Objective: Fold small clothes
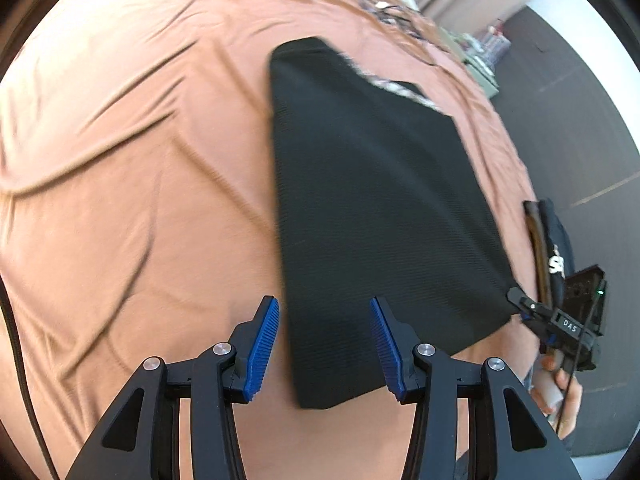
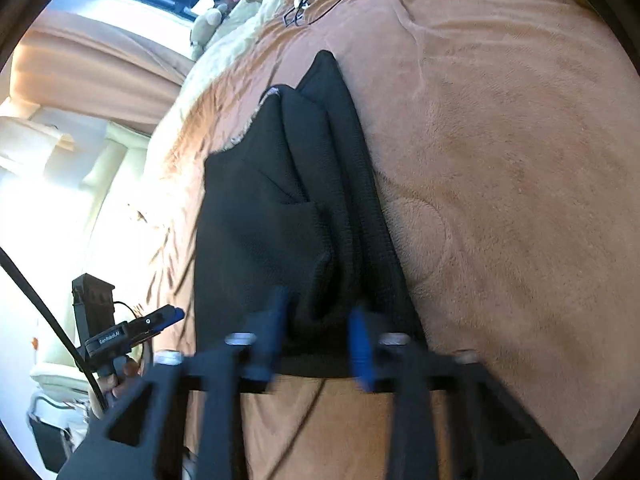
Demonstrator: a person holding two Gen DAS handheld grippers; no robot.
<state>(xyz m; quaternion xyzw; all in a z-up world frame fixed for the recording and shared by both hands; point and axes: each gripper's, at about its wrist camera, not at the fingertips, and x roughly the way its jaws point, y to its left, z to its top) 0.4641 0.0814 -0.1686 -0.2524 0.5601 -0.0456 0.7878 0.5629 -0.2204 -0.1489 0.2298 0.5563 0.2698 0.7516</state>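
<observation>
The black garment [image 1: 376, 216] lies folded on the orange blanket [image 1: 140, 200] covering the bed. My left gripper [image 1: 324, 344] hangs spread wide over the garment's near corner, holding nothing. My right gripper [image 2: 320, 340] is blurred, with its fingers apart around a bunched near edge of the garment [image 2: 296, 220]; I cannot tell whether it pinches.

Open blanket [image 1: 120, 160] left of black garment [image 1: 372, 200]; cable tangle [image 1: 396, 16] far end.

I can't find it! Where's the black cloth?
The black cloth lies on the orange blanket, right of centre in the left wrist view, ahead of the left gripper.
</observation>
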